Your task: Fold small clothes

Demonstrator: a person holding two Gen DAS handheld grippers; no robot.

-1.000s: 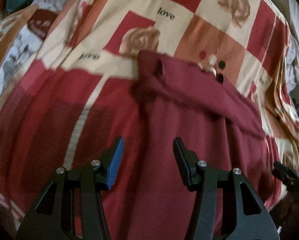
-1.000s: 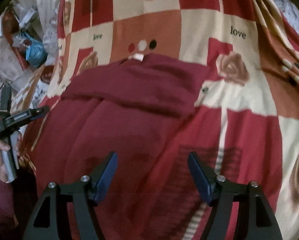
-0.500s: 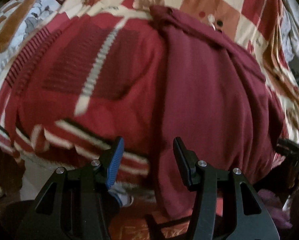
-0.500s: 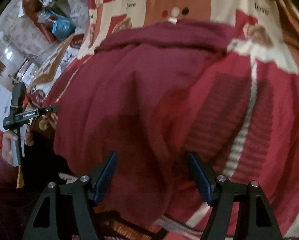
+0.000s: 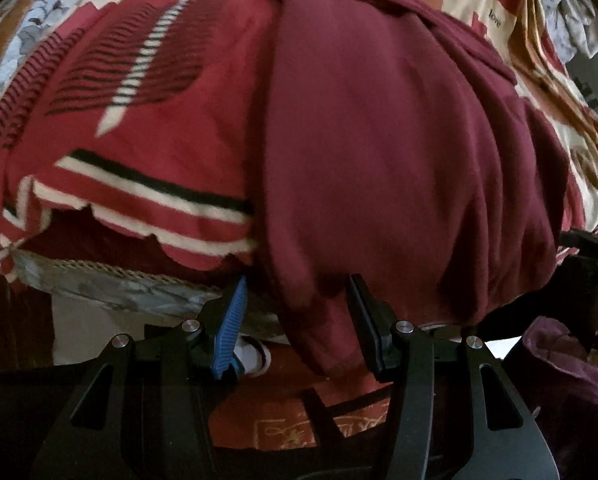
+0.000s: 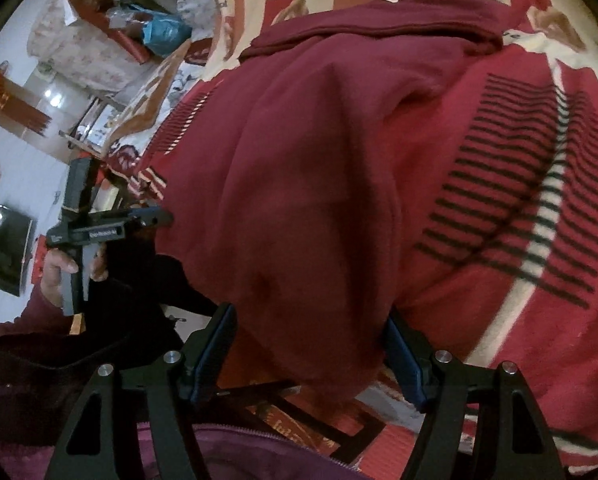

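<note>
Garment: maroon garment (image 5: 399,160) lies spread on the bed over a patterned blanket (image 5: 147,128), its lower hem hanging over the near edge; the far end shows a doubled band of cloth by the blanket's three dots.
Blanket: red and cream squares with "love" lettering, scalloped striped border drooping at the bed edge.
Step in hand: reaching for the hanging hem with both grippers, judged as the start of a fold bringing the bottom up toward the far end.
Next move: each gripper needs to close on its hem corner through all the cloth layers, then lift and carry together so the fold stays even.
Left gripper (image 5: 295,320): wide open, holding nothing; the hem's left part sits between its fingers.
Right gripper (image 6: 311,354): wide open, holding nothing; the hem's right part hangs between its fingers.
</note>
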